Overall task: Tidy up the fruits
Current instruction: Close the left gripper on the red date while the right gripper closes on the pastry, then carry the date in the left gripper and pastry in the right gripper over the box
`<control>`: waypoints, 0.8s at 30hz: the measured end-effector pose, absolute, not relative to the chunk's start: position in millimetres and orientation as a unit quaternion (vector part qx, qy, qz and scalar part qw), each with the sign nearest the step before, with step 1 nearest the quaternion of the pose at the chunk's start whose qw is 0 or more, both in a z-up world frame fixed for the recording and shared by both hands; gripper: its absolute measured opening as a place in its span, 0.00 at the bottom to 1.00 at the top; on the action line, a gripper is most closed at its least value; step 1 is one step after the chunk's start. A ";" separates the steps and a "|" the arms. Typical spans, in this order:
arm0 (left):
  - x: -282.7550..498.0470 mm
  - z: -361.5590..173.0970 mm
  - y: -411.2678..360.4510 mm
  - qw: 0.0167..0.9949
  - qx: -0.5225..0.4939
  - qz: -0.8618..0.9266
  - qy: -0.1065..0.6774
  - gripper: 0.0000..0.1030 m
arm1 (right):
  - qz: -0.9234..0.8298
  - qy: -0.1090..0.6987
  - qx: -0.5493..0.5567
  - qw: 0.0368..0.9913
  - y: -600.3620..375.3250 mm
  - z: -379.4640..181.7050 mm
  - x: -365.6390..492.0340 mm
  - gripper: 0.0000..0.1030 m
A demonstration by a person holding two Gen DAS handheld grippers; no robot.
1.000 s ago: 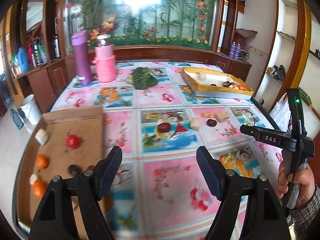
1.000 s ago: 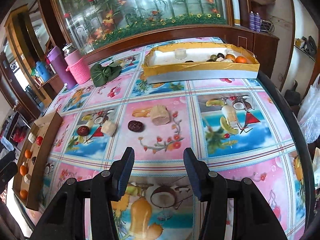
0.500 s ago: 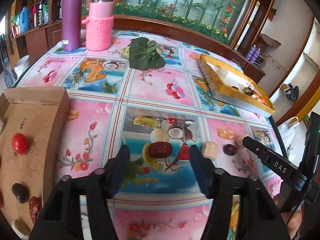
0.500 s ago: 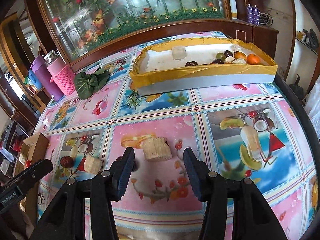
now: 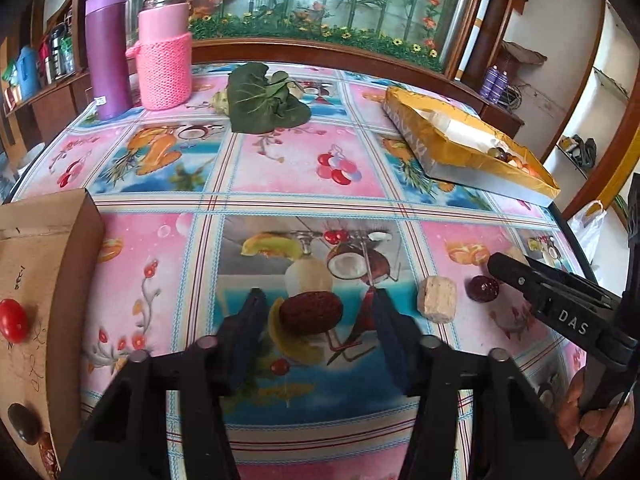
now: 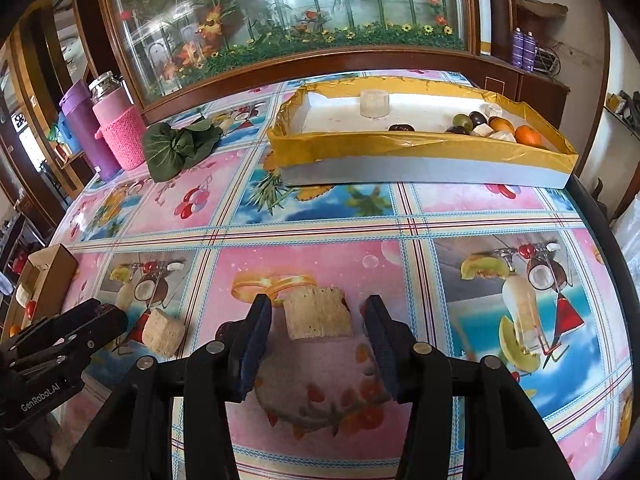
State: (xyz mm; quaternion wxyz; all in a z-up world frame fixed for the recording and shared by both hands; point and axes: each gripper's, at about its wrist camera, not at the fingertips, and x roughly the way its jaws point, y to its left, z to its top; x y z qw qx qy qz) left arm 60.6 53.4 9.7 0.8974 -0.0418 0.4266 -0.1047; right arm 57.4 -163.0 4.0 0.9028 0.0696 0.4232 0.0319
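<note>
My left gripper (image 5: 316, 312) is open, its fingers on either side of a dark red date (image 5: 311, 312) lying on the tablecloth. To its right lie a beige cut chunk (image 5: 437, 299) and a small dark red fruit (image 5: 483, 288). My right gripper (image 6: 318, 320) is open around a larger beige cut chunk (image 6: 319, 318). The smaller chunk (image 6: 163, 333) lies to its left, by the left gripper's body (image 6: 52, 356). A yellow-lined tray (image 6: 420, 148) with several fruits stands at the back right. A cardboard tray (image 5: 44, 280) with a red tomato (image 5: 13, 319) is at the left.
A purple flask (image 5: 107, 46) and a pink knit-covered jar (image 5: 164, 52) stand at the far left. A green leafy vegetable (image 5: 264, 100) lies beside them. The table's dark edge (image 6: 600, 232) runs down the right side. A wooden cabinet with a glass panel backs the table.
Both grippers have moved forward and down toward the table. The left one now straddles the date; the right one now straddles the larger beige chunk. Both stay open.
</note>
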 end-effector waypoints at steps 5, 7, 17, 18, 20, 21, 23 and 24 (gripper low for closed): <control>57.3 9.9 57.1 0.898 -0.053 -0.103 0.424 0.30 | 0.025 0.419 0.071 0.905 -164.2 5.1 54.2 0.34; 56.4 11.4 59.7 0.901 -0.058 -0.100 0.419 0.30 | 0.021 0.412 0.073 0.908 -166.0 7.5 50.7 0.34; 46.7 17.1 63.7 0.898 -0.090 -0.123 0.414 0.30 | -0.007 0.397 0.101 0.912 -178.6 11.6 38.6 0.34; 43.3 19.4 63.5 0.899 -0.092 -0.126 0.410 0.30 | -0.010 0.396 0.105 0.912 -179.3 12.1 36.7 0.34; 34.6 25.8 64.6 0.902 -0.096 -0.125 0.401 0.30 | -0.017 0.396 0.114 0.911 -179.9 15.3 31.9 0.34; 28.2 29.9 66.7 0.905 -0.098 -0.123 0.396 0.30 | -0.017 0.394 0.120 0.911 -179.8 18.0 28.4 0.34; 13.1 39.7 74.3 0.906 -0.114 -0.136 0.384 0.30 | -0.008 0.389 0.131 0.912 -176.0 25.7 17.6 0.34; 4.5 44.5 79.7 0.905 -0.124 -0.143 0.380 0.30 | 0.000 0.387 0.132 0.912 -172.0 29.8 11.9 0.34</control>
